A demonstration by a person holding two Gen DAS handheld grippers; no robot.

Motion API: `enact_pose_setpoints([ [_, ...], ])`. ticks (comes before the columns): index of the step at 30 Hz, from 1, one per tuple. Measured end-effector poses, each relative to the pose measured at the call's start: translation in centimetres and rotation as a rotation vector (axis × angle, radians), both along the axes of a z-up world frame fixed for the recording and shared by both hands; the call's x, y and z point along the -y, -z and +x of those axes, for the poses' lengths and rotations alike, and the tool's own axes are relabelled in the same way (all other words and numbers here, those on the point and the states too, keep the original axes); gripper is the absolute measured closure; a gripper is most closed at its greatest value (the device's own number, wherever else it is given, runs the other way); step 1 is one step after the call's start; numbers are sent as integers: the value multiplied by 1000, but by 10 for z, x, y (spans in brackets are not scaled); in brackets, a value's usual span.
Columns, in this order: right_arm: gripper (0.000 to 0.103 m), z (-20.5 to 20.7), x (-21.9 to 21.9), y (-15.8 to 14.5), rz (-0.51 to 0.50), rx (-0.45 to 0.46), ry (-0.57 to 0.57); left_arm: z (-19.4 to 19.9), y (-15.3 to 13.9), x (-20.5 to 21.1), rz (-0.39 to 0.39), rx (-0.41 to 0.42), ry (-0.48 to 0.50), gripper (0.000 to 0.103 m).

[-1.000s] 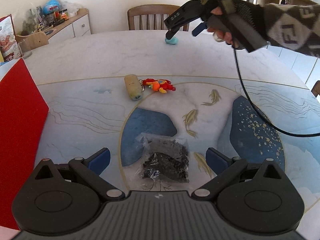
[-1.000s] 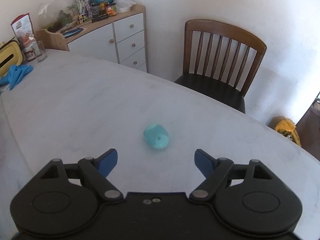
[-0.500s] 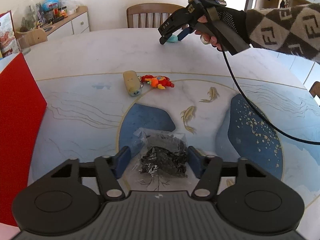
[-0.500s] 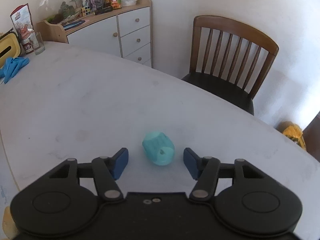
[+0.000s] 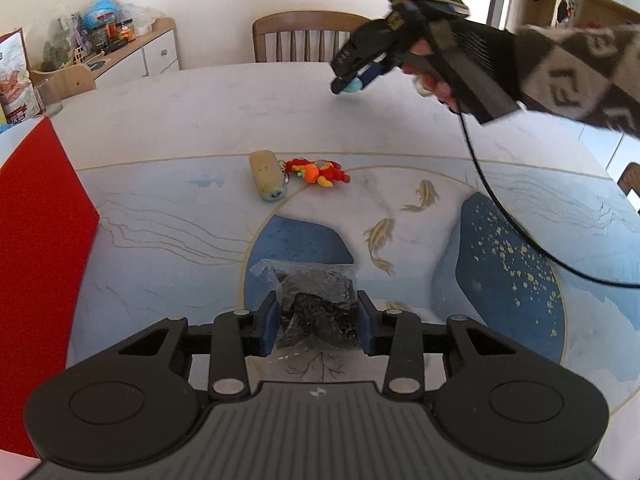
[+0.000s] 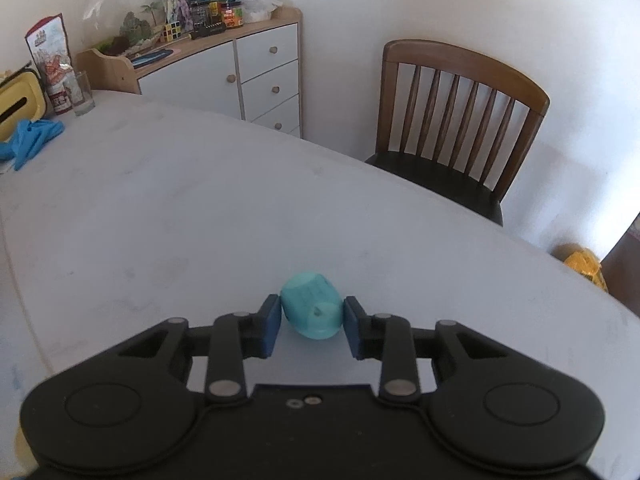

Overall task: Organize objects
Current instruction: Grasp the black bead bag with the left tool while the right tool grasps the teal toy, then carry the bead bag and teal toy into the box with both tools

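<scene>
My left gripper (image 5: pixel 318 326) is shut on a clear bag of dark bits (image 5: pixel 316 304) that lies on the blue patterned mat near me. My right gripper (image 6: pixel 310 322) is shut on a small teal ribbed cap-like object (image 6: pixel 312 310) on the white far part of the table; it also shows in the left wrist view (image 5: pixel 354 86), with the right gripper (image 5: pixel 352 82) around it. A beige cylinder toy (image 5: pixel 267 176) and a red-orange plush keychain (image 5: pixel 318 171) lie mid-table.
A red box (image 5: pixel 36 240) stands at the left edge. A wooden chair (image 6: pixel 460 120) sits behind the table. A white sideboard (image 6: pixel 224 68) with clutter stands at the back left. A glass (image 6: pixel 82 94), a snack bag and a blue glove (image 6: pixel 32 138) sit on the table's left.
Both grippers went from wide open to shut: the left closed on the bag, the right moved down to the teal object and closed on it.
</scene>
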State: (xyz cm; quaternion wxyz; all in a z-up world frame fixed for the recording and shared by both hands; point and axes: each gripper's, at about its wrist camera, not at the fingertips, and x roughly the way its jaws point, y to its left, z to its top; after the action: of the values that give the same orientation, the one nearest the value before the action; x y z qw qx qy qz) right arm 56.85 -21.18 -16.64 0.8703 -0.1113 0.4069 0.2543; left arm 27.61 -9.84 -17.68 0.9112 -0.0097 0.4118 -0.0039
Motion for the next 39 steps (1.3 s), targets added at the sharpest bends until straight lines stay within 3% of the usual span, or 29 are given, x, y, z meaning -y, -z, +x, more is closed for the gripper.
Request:
enact_pose_setpoints([
  [11,71,-64,8,-34,-35,-1,-24,-11,-24,-14,11,35,-36,66],
  [23,71,-143,0,-107,-6,43,-67,-34,-72,-40,-19,107,-59,66],
  [39,71,-238,-56,-174,12,97,-157,-79,-135,-116,-57,207,-84,66],
])
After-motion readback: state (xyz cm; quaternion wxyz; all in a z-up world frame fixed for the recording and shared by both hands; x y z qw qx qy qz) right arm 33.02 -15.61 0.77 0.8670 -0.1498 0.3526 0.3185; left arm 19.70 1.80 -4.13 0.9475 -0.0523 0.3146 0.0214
